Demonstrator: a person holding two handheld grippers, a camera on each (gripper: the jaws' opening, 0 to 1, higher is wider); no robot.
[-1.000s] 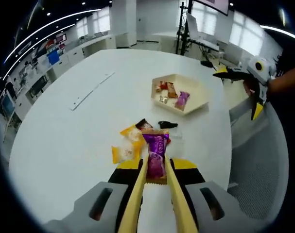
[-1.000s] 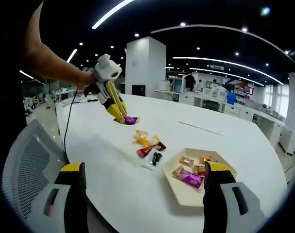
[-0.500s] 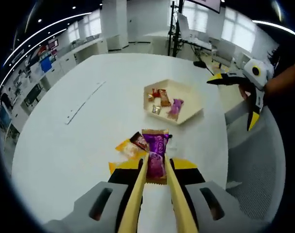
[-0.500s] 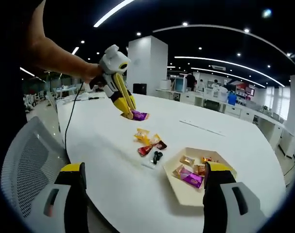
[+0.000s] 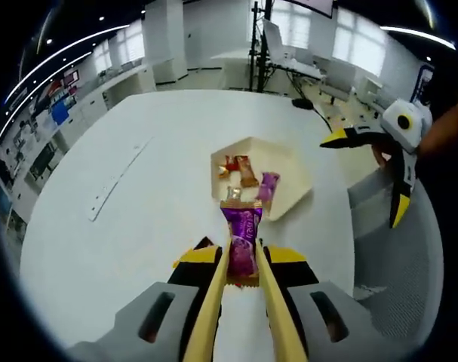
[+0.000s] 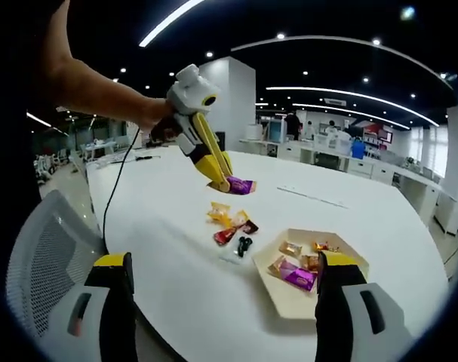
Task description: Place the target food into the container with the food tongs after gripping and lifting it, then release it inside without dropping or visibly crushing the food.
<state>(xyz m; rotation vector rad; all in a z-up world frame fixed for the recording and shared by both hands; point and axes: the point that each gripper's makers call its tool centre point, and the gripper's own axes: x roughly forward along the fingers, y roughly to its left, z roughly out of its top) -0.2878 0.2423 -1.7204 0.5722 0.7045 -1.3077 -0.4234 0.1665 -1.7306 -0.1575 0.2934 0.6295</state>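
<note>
A purple wrapped candy is clamped between the yellow tong jaws of my left gripper, held in the air short of the near edge of the white hexagonal container. Several wrapped candies lie in that container. In the right gripper view, the left gripper hangs above the table with the purple candy at its tip, up and left of the container. My right gripper stands wide open with nothing between its jaws, near the table's edge; it appears open as the right gripper in the left gripper view too.
A small heap of loose wrapped candies and a small black item lie on the white table left of the container. A grey mesh chair stands at the table's edge. A thin strip lies farther out.
My left gripper has risen off the table with the purple candy and moved over the loose heap toward the container. The right gripper has stayed in place, open.
</note>
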